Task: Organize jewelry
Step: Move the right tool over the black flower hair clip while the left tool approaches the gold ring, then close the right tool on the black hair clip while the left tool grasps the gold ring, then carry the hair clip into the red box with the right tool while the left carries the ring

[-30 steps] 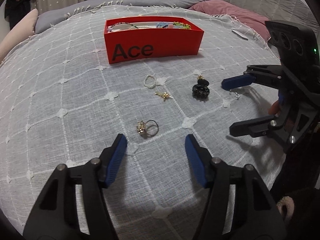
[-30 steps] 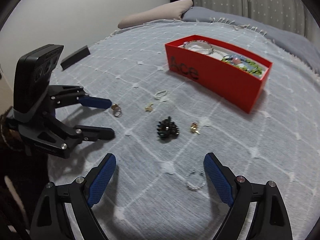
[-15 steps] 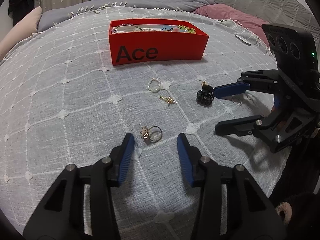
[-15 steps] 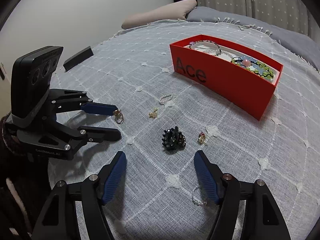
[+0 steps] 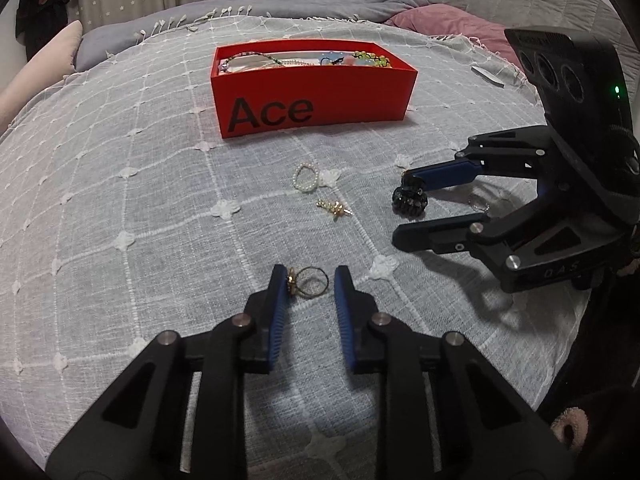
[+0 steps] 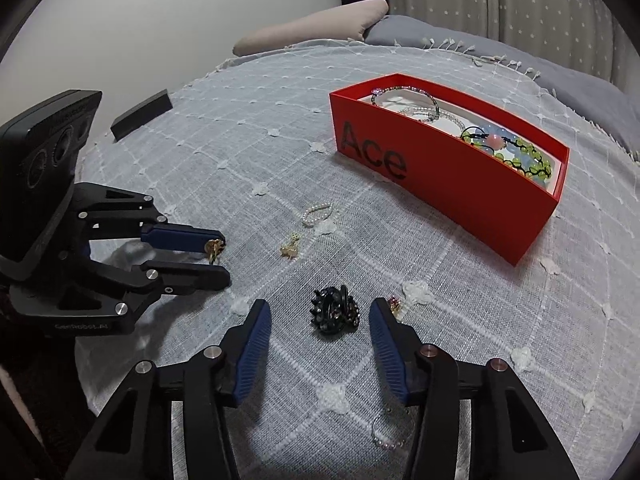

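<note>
A red "Ace" box (image 5: 312, 92) (image 6: 460, 184) holds several bracelets. Loose jewelry lies on the grey bedspread. My left gripper (image 5: 308, 280) (image 6: 218, 258) is open, its fingers on either side of a gold ring (image 5: 308, 282) (image 6: 214, 248); the left pad touches the ring's ornament. My right gripper (image 6: 320, 314) (image 5: 404, 204) is open around a black hair claw (image 6: 334, 314) (image 5: 409, 200) without touching it. A pearl ring (image 5: 306, 178) (image 6: 318, 214) and a gold earring (image 5: 334, 208) (image 6: 290, 248) lie between the grippers and the box.
A small gold and red earring (image 6: 395, 304) lies by my right fingertip. A beaded ring (image 6: 386, 432) (image 5: 478, 202) lies under the right gripper. A dark flat object (image 6: 140, 114) is at the bed's far left, pillows (image 5: 436, 24) behind.
Both grippers moved forward and down and narrowed. The left fingers now bracket the gold ring, and the right fingers now bracket the black hair claw.
</note>
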